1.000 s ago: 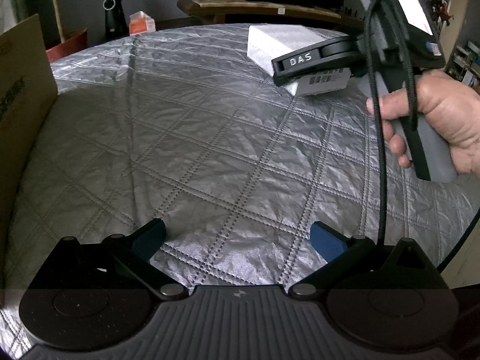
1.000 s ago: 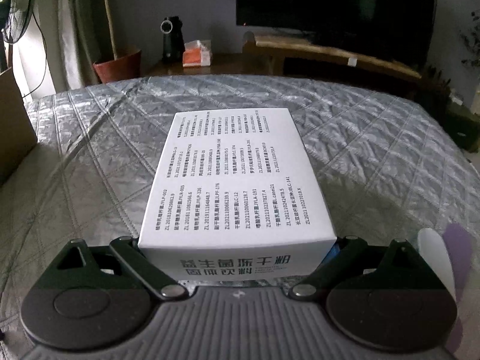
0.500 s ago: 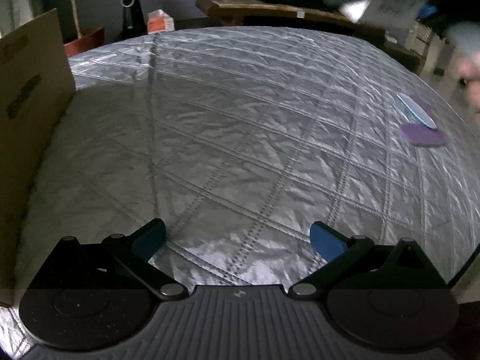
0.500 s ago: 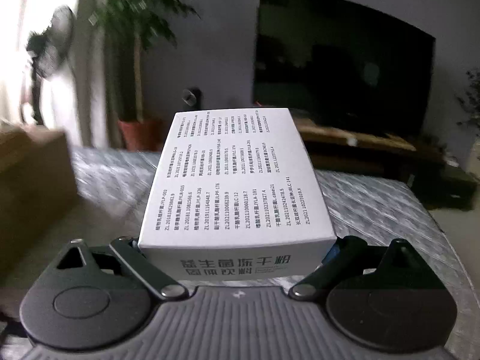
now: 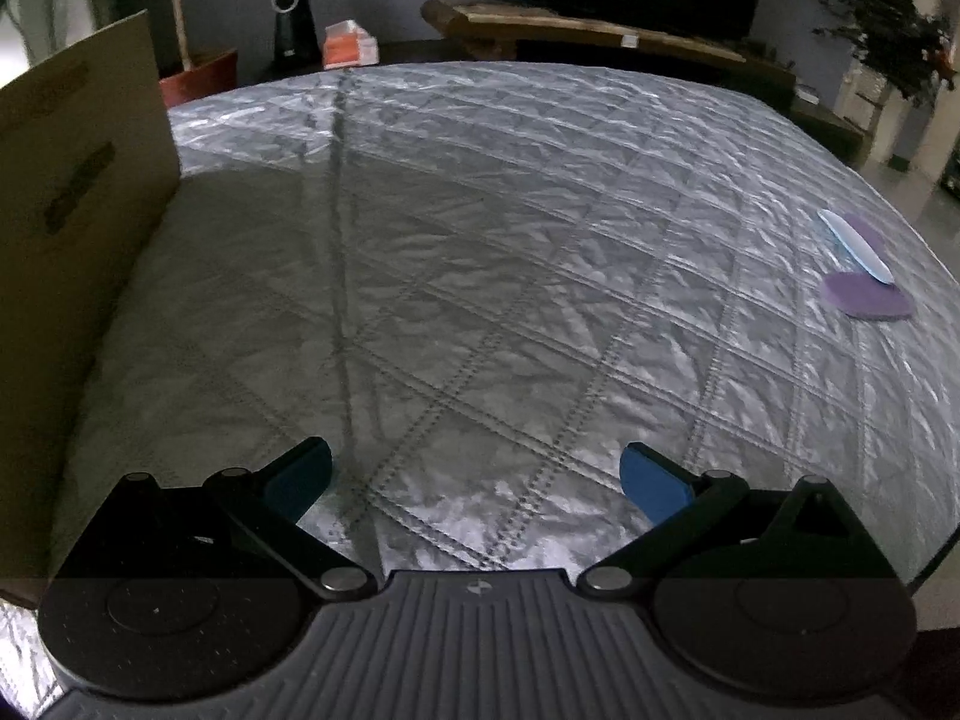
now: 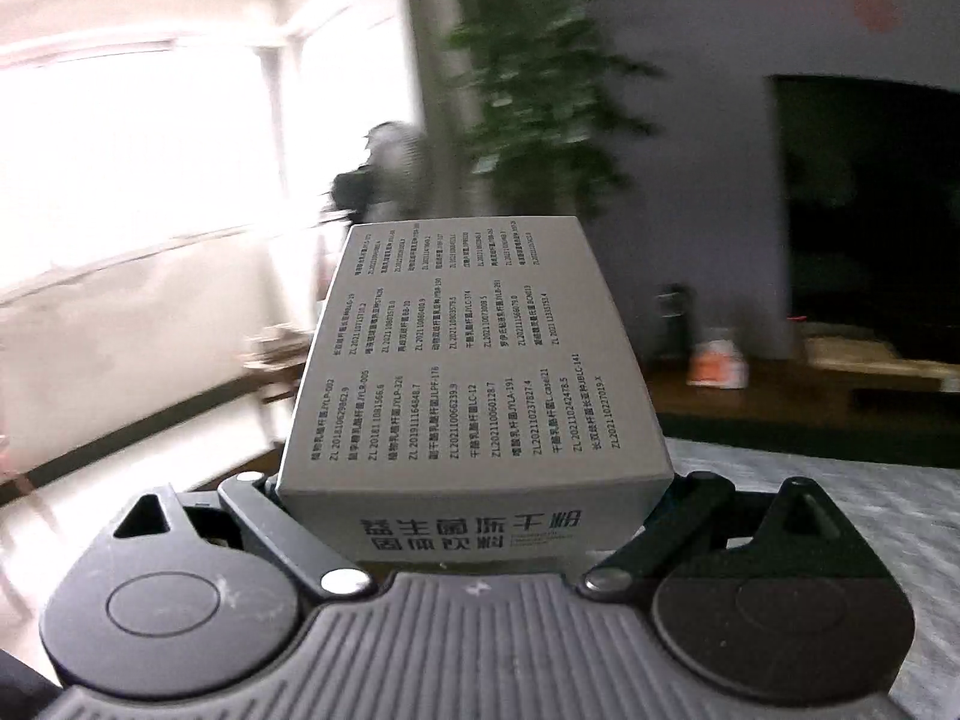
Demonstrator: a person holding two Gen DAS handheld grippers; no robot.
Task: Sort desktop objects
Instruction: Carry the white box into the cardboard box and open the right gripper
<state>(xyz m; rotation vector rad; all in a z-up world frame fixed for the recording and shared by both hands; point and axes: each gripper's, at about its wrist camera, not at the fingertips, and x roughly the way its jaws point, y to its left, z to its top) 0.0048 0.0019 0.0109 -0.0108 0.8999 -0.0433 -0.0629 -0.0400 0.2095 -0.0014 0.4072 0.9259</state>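
A white carton printed with black text fills the middle of the right wrist view, clamped between the jaws of my right gripper and lifted clear of the quilted silver table cover. The gripper's blue pads are hidden behind the carton. In the left wrist view my left gripper hangs open over the same cover, its blue fingertips wide apart with nothing between them. At the right edge lie a purple disc and a pale blue-white flat piece resting on it.
A tall brown cardboard box stands along the table's left side. Beyond the table are a low wooden bench under a dark screen, a black speaker, an orange-white tissue box and a potted plant.
My right gripper has lifted the white carton off the table and swung left, toward the window. It and the hand holding it have left the left wrist view, uncovering the purple disc.
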